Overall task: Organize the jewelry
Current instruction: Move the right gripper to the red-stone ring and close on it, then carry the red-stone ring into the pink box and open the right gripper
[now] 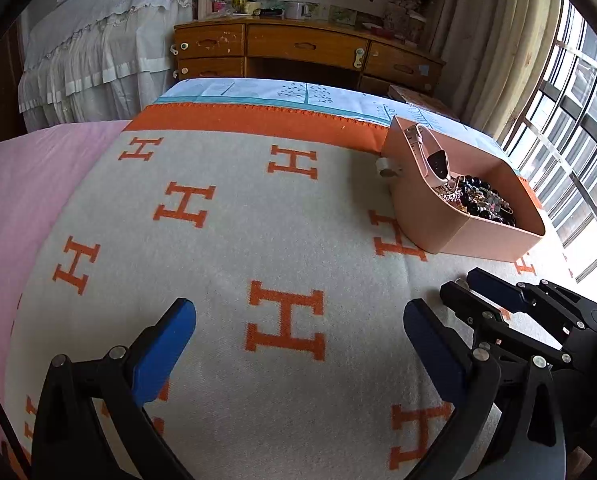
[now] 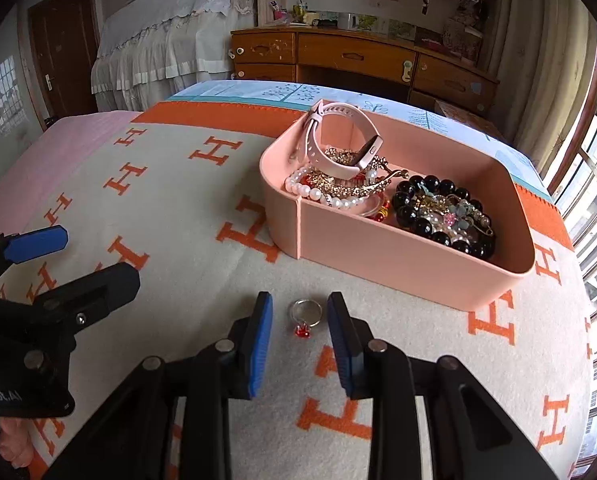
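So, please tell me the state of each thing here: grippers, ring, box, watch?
Left gripper: open, empty, over the blanket.
Right gripper: open, fingers either side of the ring, not closed on it.
Ring: lying on the blanket, outside the box.
Box: open-topped, holding jewelry.
Watch: in the box, strap fastened in a loop.

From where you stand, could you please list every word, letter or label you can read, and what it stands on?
"H": large orange letters repeated all over the blanket.
"Robot.AI", first letters cut off: white print on the black body of the left tool, seen from the right wrist.
Items on the desk and the watch face: too small to read.
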Tool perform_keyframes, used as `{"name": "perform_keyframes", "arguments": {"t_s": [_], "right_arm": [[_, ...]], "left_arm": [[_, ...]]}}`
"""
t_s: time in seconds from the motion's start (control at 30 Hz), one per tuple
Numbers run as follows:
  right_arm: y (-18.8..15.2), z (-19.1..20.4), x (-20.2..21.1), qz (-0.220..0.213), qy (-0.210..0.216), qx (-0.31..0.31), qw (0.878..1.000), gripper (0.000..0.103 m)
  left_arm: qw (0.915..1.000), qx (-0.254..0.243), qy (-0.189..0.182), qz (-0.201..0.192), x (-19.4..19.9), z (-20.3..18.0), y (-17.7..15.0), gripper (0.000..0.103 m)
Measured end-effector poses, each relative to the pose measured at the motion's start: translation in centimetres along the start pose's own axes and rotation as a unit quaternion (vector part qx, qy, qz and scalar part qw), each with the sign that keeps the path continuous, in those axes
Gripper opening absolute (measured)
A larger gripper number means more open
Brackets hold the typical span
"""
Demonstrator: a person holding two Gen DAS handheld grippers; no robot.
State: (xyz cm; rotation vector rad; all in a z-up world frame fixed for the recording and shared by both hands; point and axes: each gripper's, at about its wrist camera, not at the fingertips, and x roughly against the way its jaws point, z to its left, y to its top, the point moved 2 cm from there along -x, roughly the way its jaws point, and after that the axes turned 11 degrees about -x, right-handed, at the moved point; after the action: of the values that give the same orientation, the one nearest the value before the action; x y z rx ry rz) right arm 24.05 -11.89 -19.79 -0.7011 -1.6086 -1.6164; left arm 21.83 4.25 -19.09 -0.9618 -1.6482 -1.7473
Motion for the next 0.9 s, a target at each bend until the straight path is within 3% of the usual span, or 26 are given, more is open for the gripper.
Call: {"name": "perform_keyframes", "arguments": {"t_s": [0.2, 0.37, 0.7, 0.9], "right_arm": [[-0.2, 0.0, 0.2, -0.002, 0.0, 0.002, 1.0, 0.028], [-0.5, 0.1, 0.4, -0.002, 0.001, 0.004, 1.0, 0.015], [-1.4, -0.4, 2.0, 0.008, 0.027, -0.015, 0.999, 0.015], [-0.5, -1.8, 5.4, -0.018, 0.043, -0.031, 0.998, 0.015]], "left_arm": [[0.9999, 0.009, -0.009, 0.003, 0.0, 0.3, -0.2, 0.102], [0.9999, 0.005, -0.009, 0.003, 0.1, 0.0, -0.3, 0.102], [1.0, -0.008, 0.001, -0.002, 1.2, -0.7, -0.1, 0.102], [0.999, -0.039, 0.011, -0.018, 3.2, -2.4, 1.5, 0.102]]}}
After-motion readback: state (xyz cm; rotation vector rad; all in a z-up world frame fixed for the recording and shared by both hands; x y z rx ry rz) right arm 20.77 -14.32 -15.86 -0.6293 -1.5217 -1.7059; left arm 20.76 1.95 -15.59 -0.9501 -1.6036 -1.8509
